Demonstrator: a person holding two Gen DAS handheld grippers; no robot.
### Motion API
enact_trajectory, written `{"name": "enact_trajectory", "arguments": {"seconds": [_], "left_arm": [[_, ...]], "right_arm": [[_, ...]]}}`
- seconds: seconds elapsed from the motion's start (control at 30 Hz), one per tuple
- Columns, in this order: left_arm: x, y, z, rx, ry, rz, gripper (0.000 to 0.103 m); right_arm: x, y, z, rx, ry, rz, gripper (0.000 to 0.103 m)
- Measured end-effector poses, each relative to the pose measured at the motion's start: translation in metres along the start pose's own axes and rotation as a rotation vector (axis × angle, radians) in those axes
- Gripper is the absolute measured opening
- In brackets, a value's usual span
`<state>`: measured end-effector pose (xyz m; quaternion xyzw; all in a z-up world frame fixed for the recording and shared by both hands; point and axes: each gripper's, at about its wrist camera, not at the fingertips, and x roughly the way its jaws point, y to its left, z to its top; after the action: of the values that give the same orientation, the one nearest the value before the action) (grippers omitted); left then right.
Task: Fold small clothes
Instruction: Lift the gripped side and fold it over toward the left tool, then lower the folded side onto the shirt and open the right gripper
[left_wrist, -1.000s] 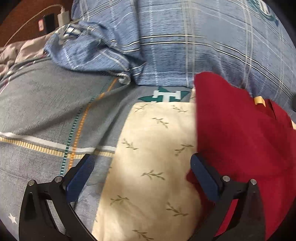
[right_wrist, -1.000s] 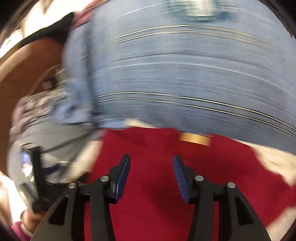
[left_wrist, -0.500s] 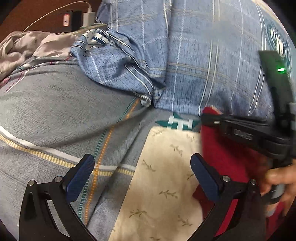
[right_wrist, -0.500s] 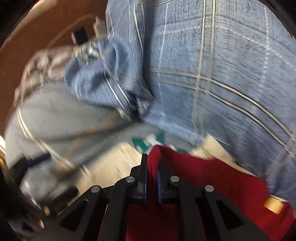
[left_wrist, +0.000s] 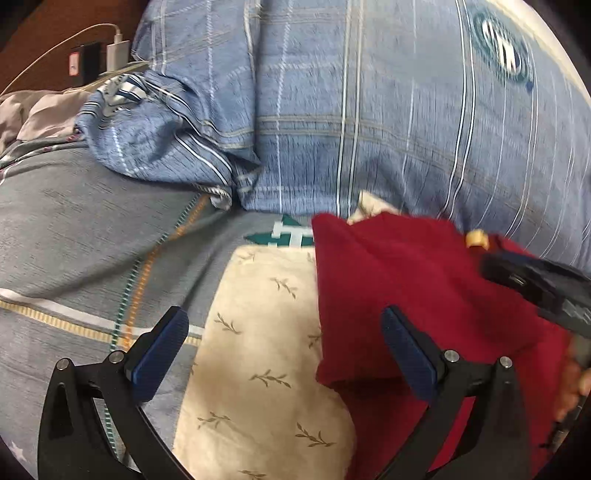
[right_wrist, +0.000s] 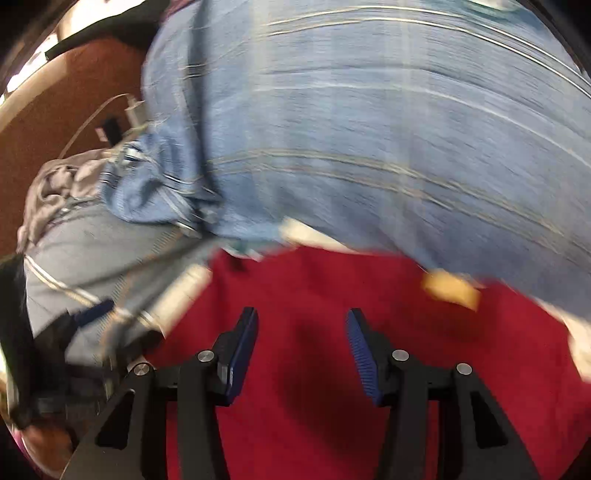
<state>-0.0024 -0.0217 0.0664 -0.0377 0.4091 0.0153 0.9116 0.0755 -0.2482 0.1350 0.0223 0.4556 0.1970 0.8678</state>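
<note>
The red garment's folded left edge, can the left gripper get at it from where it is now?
Probably yes. The left gripper is open over the cream cloth, and the red garment edge lies just inside its right-hand finger with nothing covering it. The right gripper, jaws opening, sits farther right.

**Garment and cloth on the bed**

The folded garment (left_wrist: 406, 295) lies on the leaf-print cloth (left_wrist: 258, 350), overlapping its right part. Both rest on the bed (left_wrist: 74, 229). Behind them lies the plaid quilt (left_wrist: 369, 110); a charger (left_wrist: 118, 53) sits far left behind.

Blue plaid quilt (left_wrist: 388, 110) heaped behind, grey sheet (left_wrist: 74, 229) open left
</note>
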Motion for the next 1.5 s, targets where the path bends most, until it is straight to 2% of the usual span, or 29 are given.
{"name": "enact_trajectory", "arguments": {"seconds": [0.07,0.1,0.13,0.17,0.2,0.27,0.33,0.43,0.5,0.57,0.63,0.77,0.8,0.87,0.97,1.0,1.03,1.07,1.1,1.13,1.17,1.23,1.3,1.37,1.4,1.47,1.5], "left_arm": [[0.015,-0.008,-0.005,0.044,0.056,0.056,0.103],[0.023,-0.010,-0.008,0.062,0.087,0.075,0.103],[0.028,-0.011,-0.011,0.065,0.104,0.076,0.103],[0.028,-0.009,-0.012,0.047,0.094,0.069,0.103],[0.026,-0.007,-0.012,0.026,0.089,0.065,0.103],[0.023,-0.004,-0.012,0.013,0.095,0.056,0.103],[0.013,-0.004,-0.010,0.011,0.060,0.059,0.103],[0.002,-0.008,-0.007,0.016,0.017,0.031,0.103],[-0.003,-0.013,-0.005,0.022,0.001,0.011,0.103],[-0.006,-0.017,-0.003,0.032,-0.009,-0.004,0.103],[-0.007,-0.019,-0.003,0.035,-0.004,-0.016,0.103],[-0.006,-0.019,-0.002,0.021,-0.001,-0.030,0.103],[-0.006,-0.019,-0.001,0.016,-0.003,-0.037,0.103],[-0.007,-0.018,0.000,0.005,-0.009,-0.055,0.103],[-0.010,-0.019,0.001,-0.005,-0.027,-0.089,0.103],[-0.009,-0.020,0.001,-0.002,-0.027,-0.090,0.103],[-0.007,-0.022,0.000,0.005,-0.022,-0.087,0.103],[-0.005,-0.024,-0.001,0.014,-0.015,-0.084,0.103],[-0.004,-0.025,-0.002,0.022,-0.009,-0.080,0.103],[-0.002,-0.026,-0.003,0.031,-0.002,-0.075,0.103],[-0.001,-0.027,-0.003,0.034,0.001,-0.075,0.103],[-0.001,-0.028,-0.003,0.035,-0.001,-0.087,0.103],[-0.001,-0.030,-0.003,0.039,0.006,-0.088,0.103],[0.002,-0.033,-0.004,0.055,0.014,-0.084,0.103],[0.003,-0.033,-0.004,0.061,0.019,-0.079,0.103],[0.003,-0.033,-0.005,0.058,0.024,-0.075,0.103],[0.003,-0.033,-0.004,0.054,0.022,-0.080,0.103]], "right_arm": [[0.000,-0.026,-0.021,0.022,0.060,-0.118,0.050],[0.004,-0.039,-0.033,0.037,0.093,-0.208,0.050],[0.008,-0.051,-0.040,0.050,0.116,-0.263,0.050],[0.002,-0.056,-0.044,0.060,0.111,-0.259,0.048],[-0.005,-0.062,-0.046,0.080,0.088,-0.233,0.049],[-0.022,-0.068,-0.046,0.126,0.069,-0.234,0.052],[-0.041,-0.076,-0.046,0.146,0.016,-0.224,0.052],[-0.055,-0.091,-0.043,0.162,-0.004,-0.300,0.053],[-0.056,-0.115,-0.044,0.217,-0.012,-0.382,0.054],[-0.047,-0.126,-0.048,0.242,0.016,-0.444,0.054],[-0.041,-0.145,-0.056,0.297,0.074,-0.431,0.054],[-0.069,-0.156,-0.063,0.345,0.001,-0.389,0.056],[-0.075,-0.158,-0.064,0.356,-0.024,-0.393,0.060],[-0.084,-0.165,-0.066,0.381,-0.054,-0.410,0.063],[-0.084,-0.175,-0.073,0.403,-0.046,-0.425,0.062],[-0.082,-0.176,-0.073,0.399,-0.035,-0.417,0.060],[-0.077,-0.175,-0.073,0.373,-0.022,-0.400,0.053],[-0.075,-0.173,-0.074,0.351,-0.013,-0.399,0.027],[-0.069,-0.167,-0.073,0.332,-0.009,-0.400,0.010],[-0.068,-0.164,-0.073,0.327,-0.026,-0.364,0.002],[-0.070,-0.161,-0.073,0.326,-0.035,-0.355,0.002],[-0.077,-0.150,-0.070,0.288,-0.062,-0.401,0.000],[-0.083,-0.149,-0.070,0.267,-0.077,-0.483,0.000],[-0.079,-0.160,-0.071,0.298,-0.050,-0.459,0.000],[-0.080,-0.164,-0.072,0.334,-0.042,-0.418,0.001],[-0.091,-0.161,-0.073,0.350,-0.082,-0.353,0.007],[-0.095,-0.156,-0.072,0.336,-0.097,-0.344,0.014]]}}
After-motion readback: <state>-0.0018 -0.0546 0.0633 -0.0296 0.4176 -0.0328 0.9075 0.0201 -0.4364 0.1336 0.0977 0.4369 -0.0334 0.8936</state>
